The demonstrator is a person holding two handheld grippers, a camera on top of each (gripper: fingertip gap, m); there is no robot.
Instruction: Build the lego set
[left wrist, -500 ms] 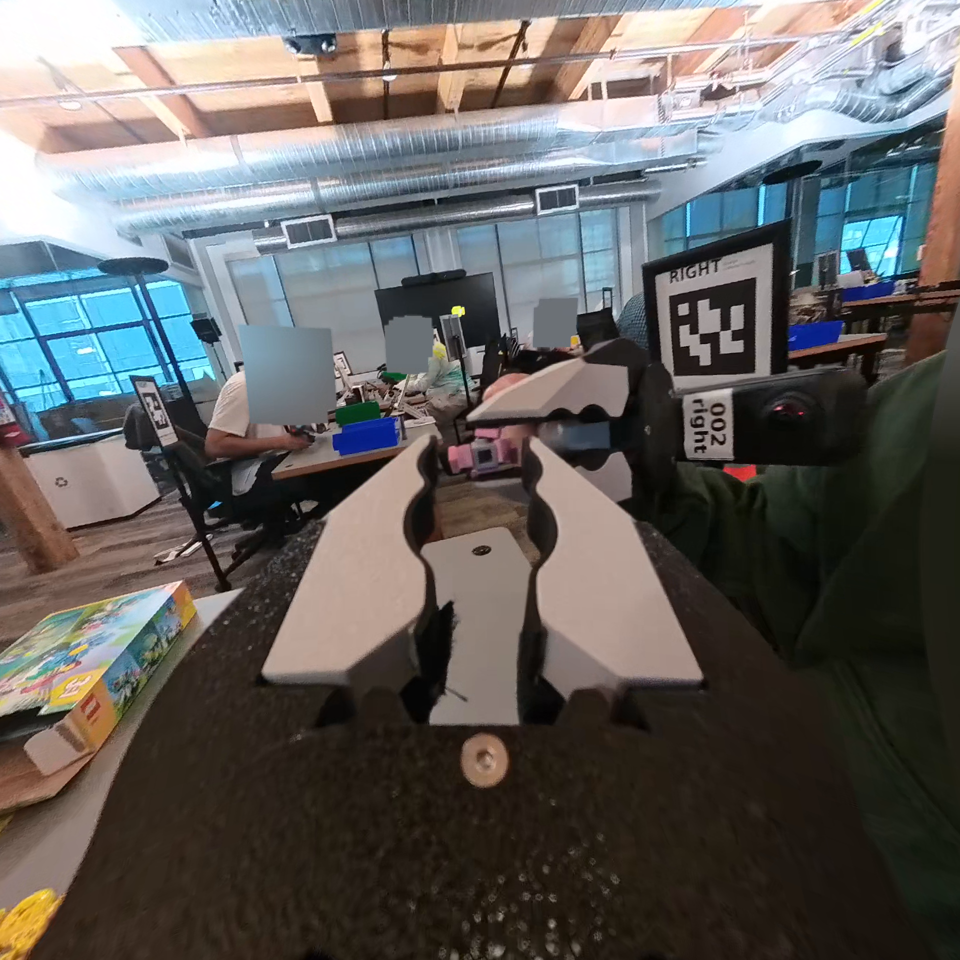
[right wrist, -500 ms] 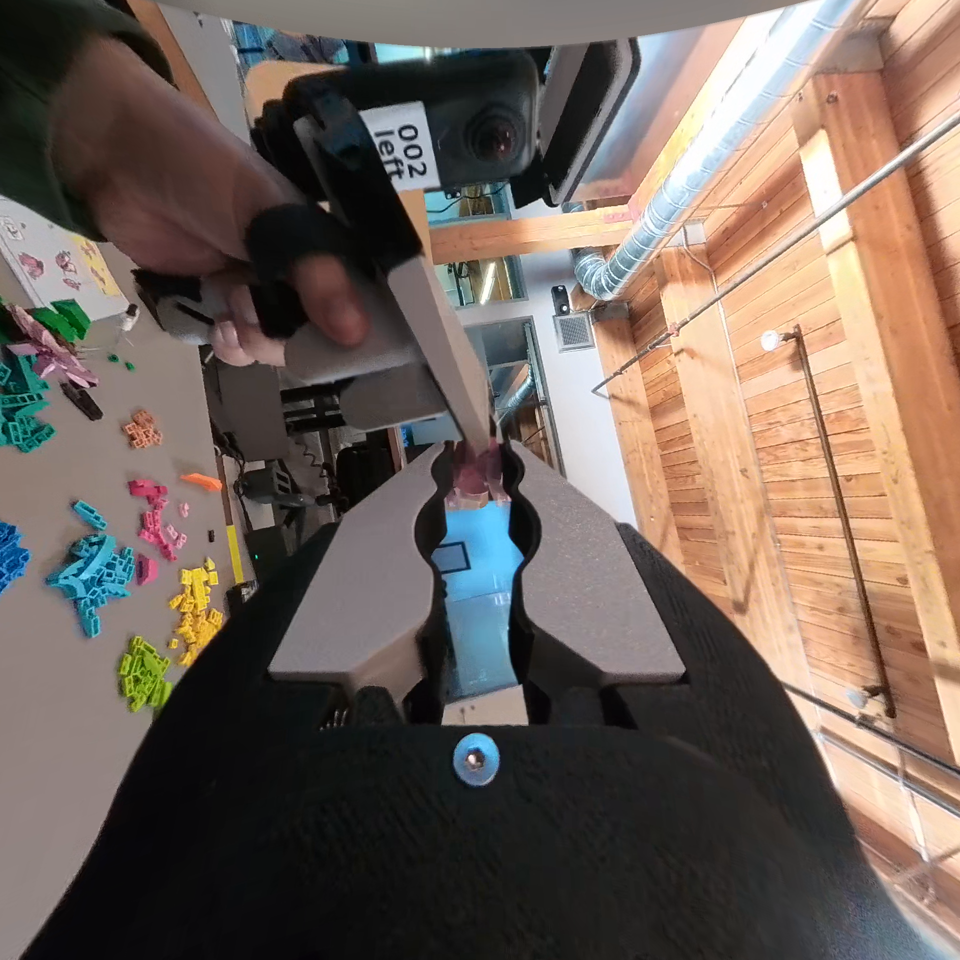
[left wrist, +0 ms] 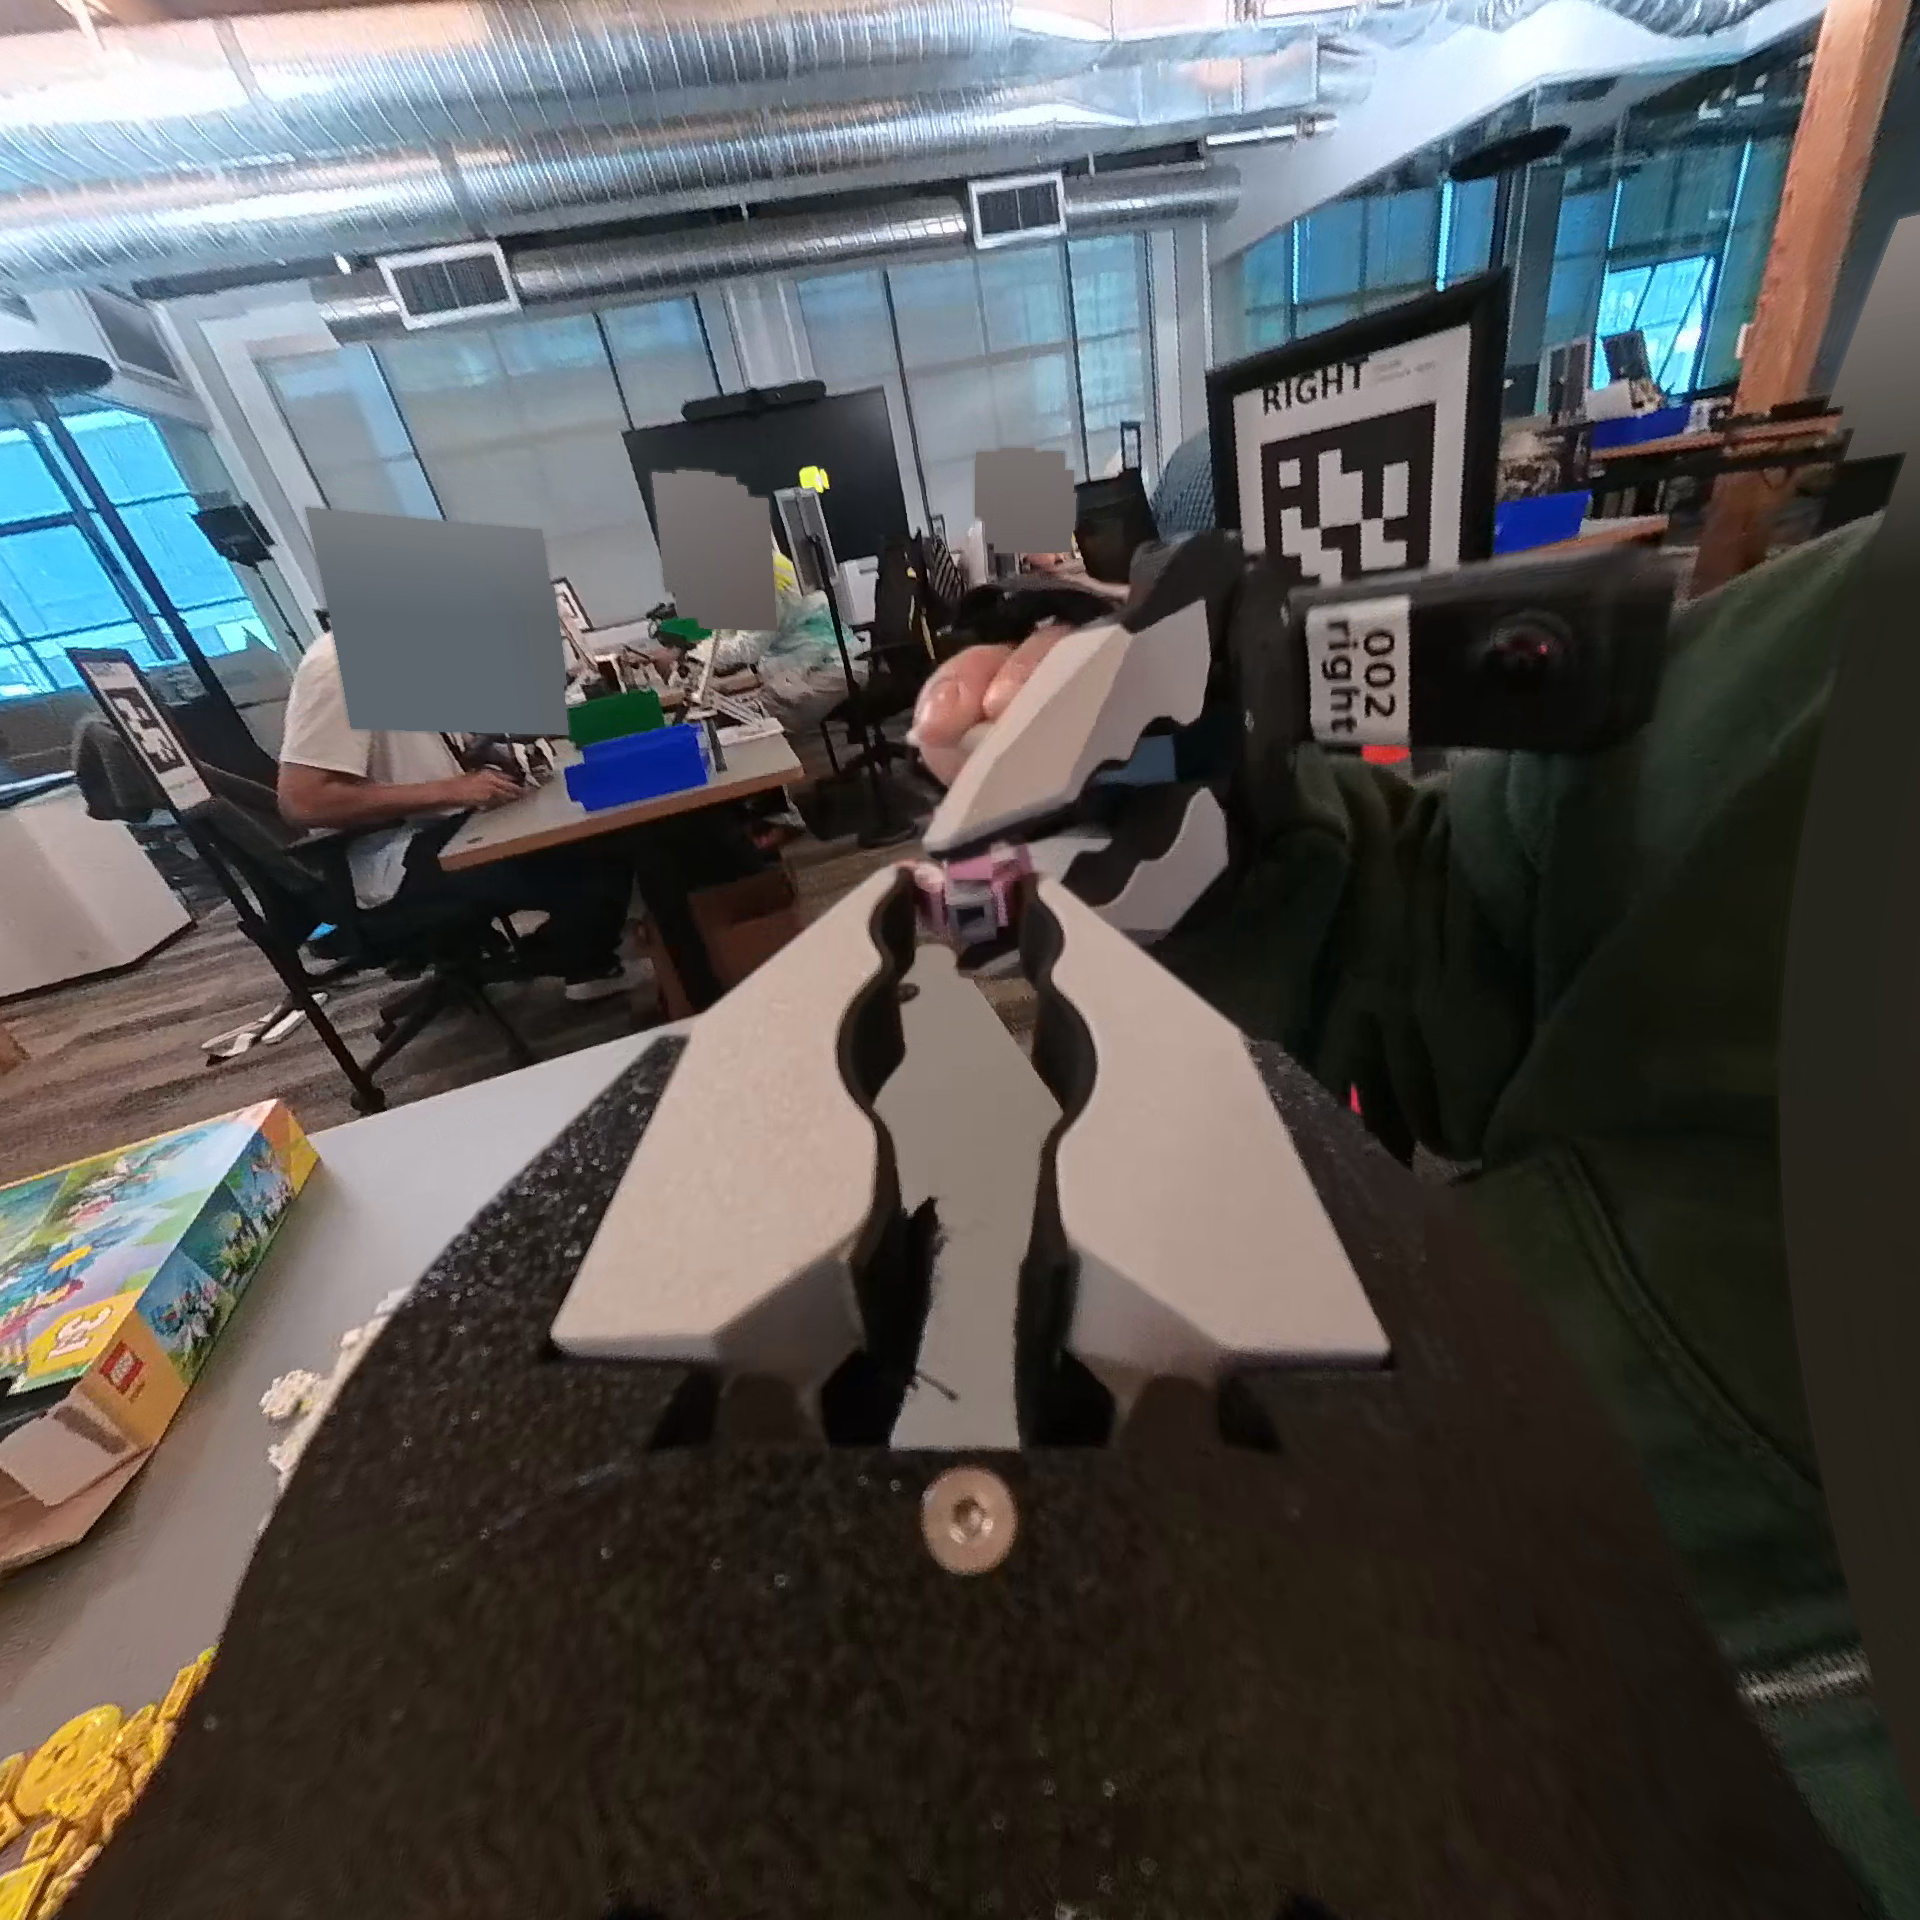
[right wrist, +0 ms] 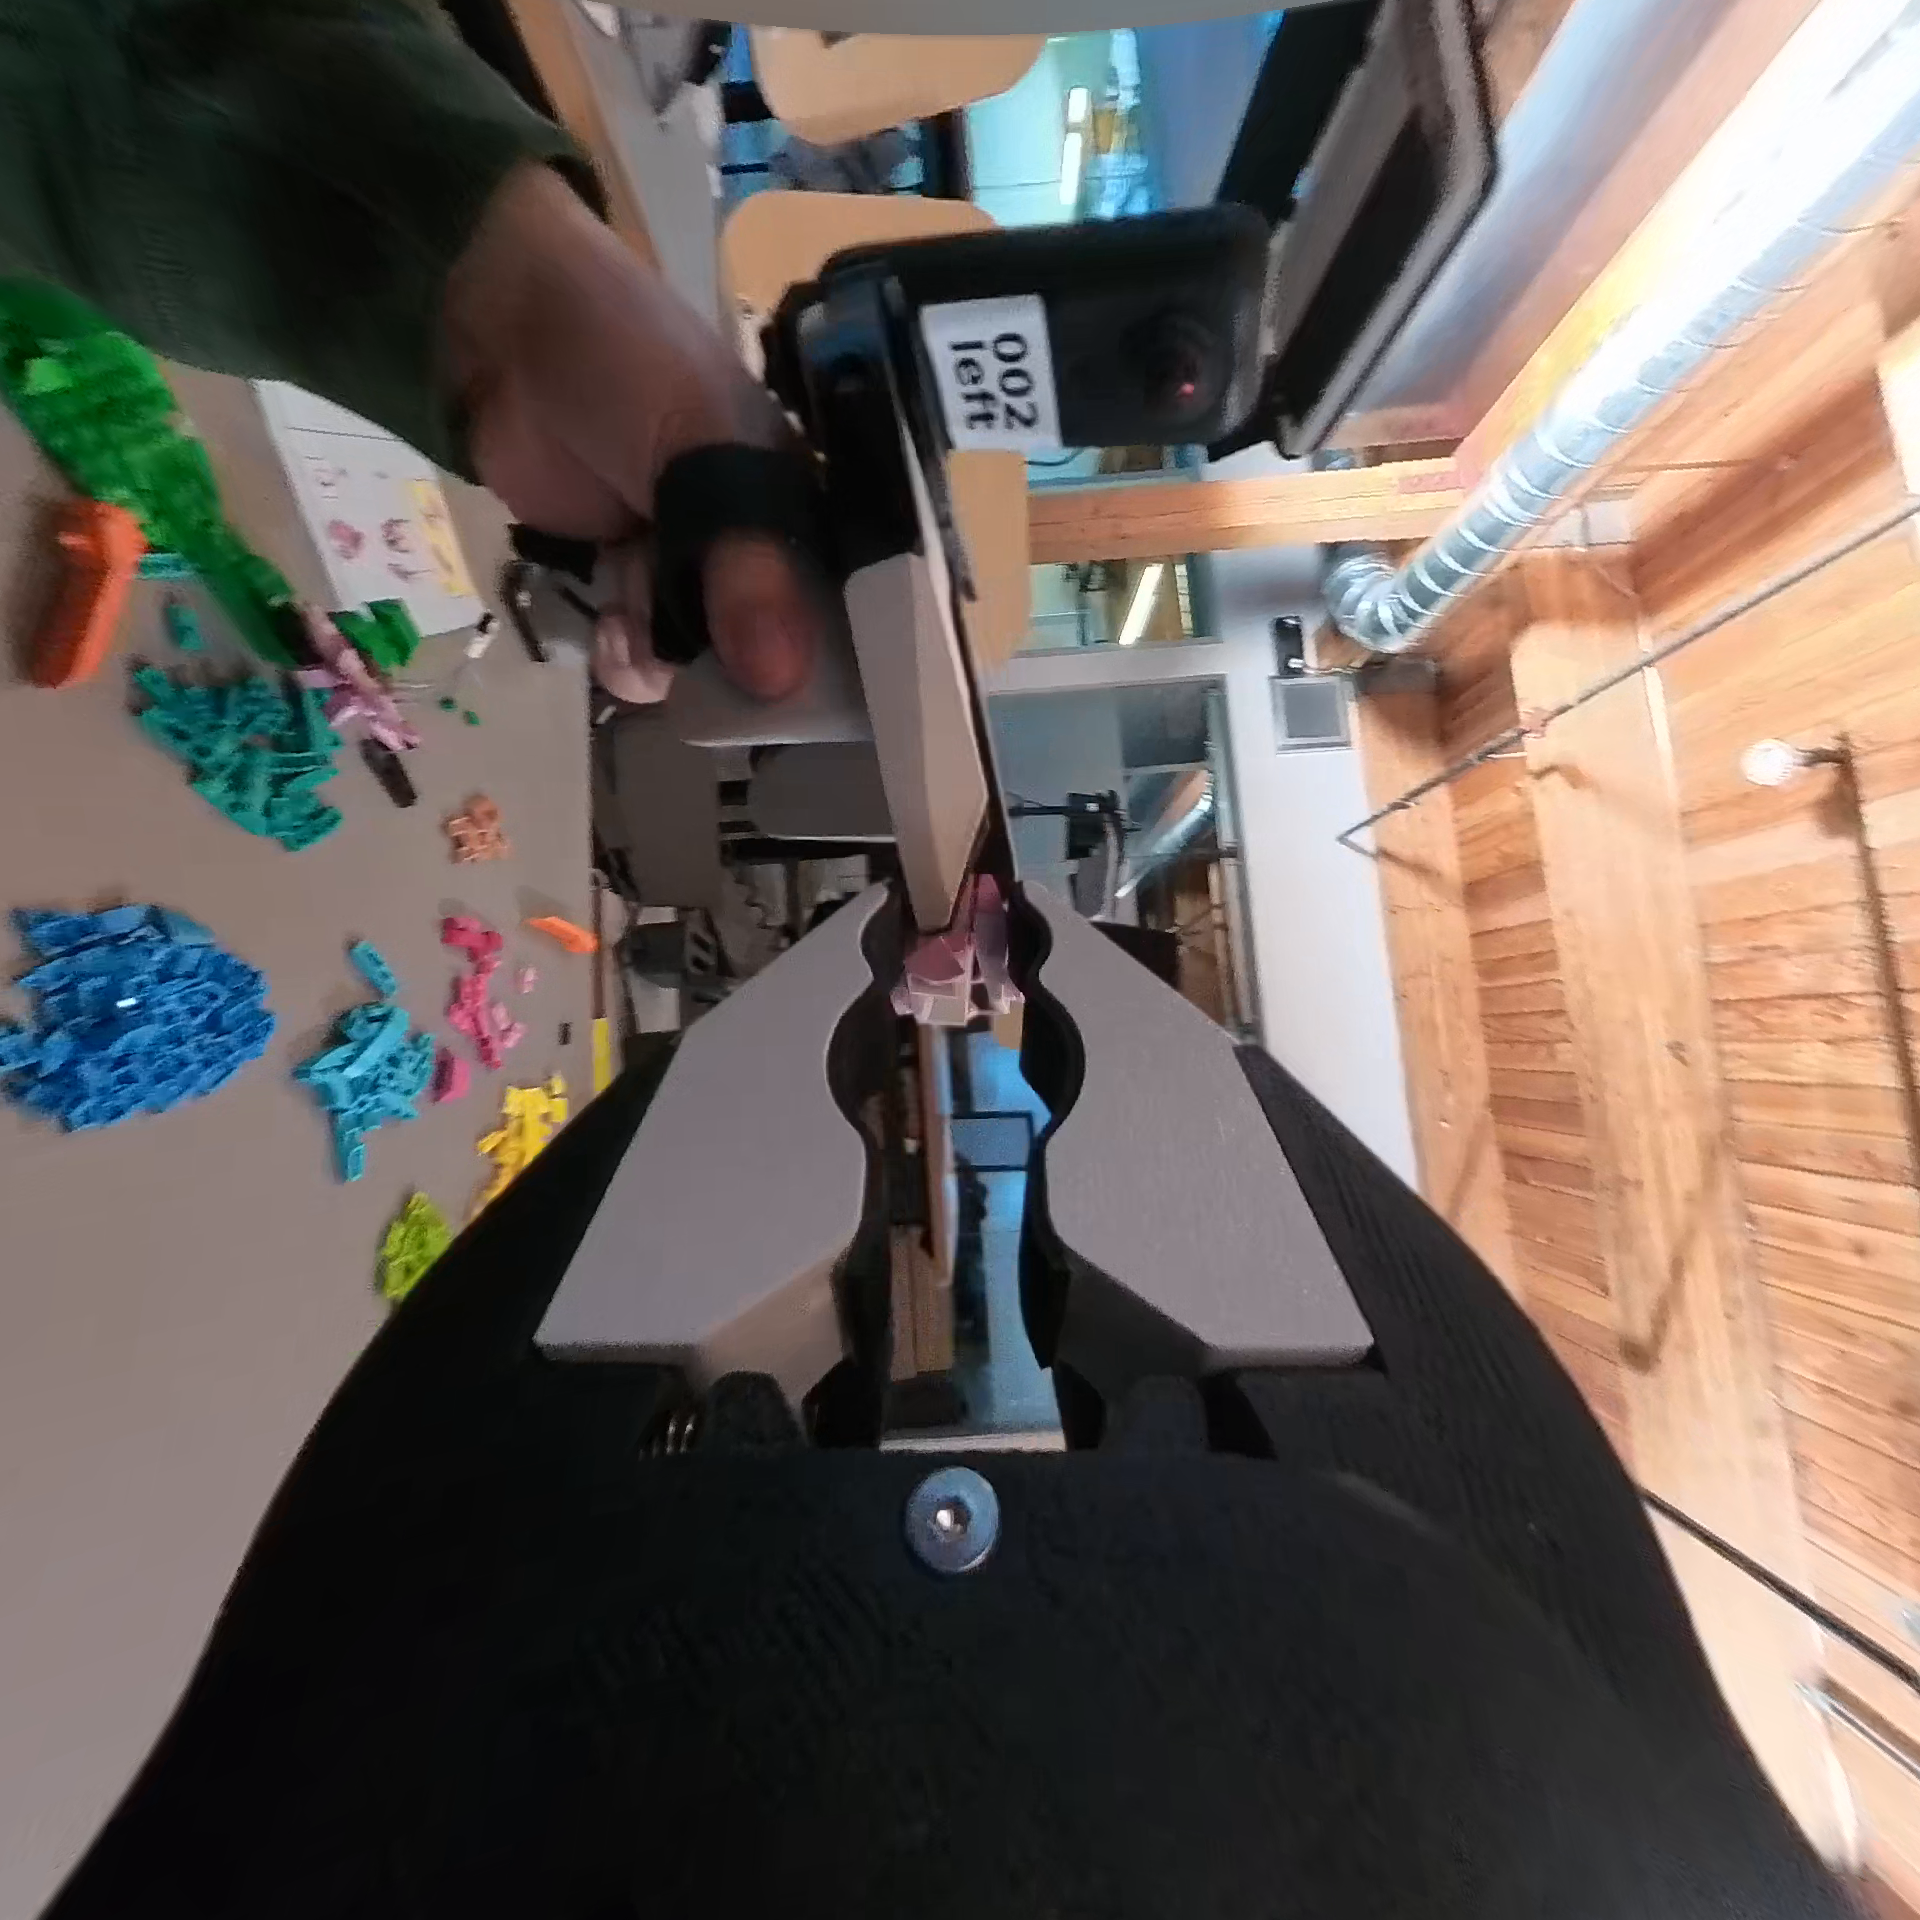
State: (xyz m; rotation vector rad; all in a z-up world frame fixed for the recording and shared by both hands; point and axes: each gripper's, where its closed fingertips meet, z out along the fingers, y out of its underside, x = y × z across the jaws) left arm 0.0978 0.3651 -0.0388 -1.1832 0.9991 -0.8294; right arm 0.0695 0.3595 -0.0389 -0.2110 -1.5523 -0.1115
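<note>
A small pink lego assembly (left wrist: 968, 906) is held in mid-air between both grippers. In the left wrist view my left gripper (left wrist: 968, 896) has its tips closed on the assembly from below. The right gripper (left wrist: 1003, 857) reaches in from the upper right and meets the assembly from above. In the right wrist view my right gripper (right wrist: 956, 940) is shut on the same pink assembly (right wrist: 951, 982). A finger (right wrist: 930, 790) of the left gripper comes down from above into the assembly. A hand in a green sleeve holds each gripper.
An opened lego box (left wrist: 135, 1278) lies on the grey table at left, with yellow pieces (left wrist: 62, 1766) nearby. Sorted brick piles lie on the table: blue (right wrist: 125, 1018), teal (right wrist: 249, 748), green (right wrist: 114, 436), pink (right wrist: 478, 997), yellow (right wrist: 520, 1122). An instruction sheet (right wrist: 384, 520) lies beyond. My two grippers' fingertips are within a few centimetres of each other.
My left gripper has moved up to the pink assembly and its jaws have narrowed around it. The right gripper has tilted, still holding the assembly.
</note>
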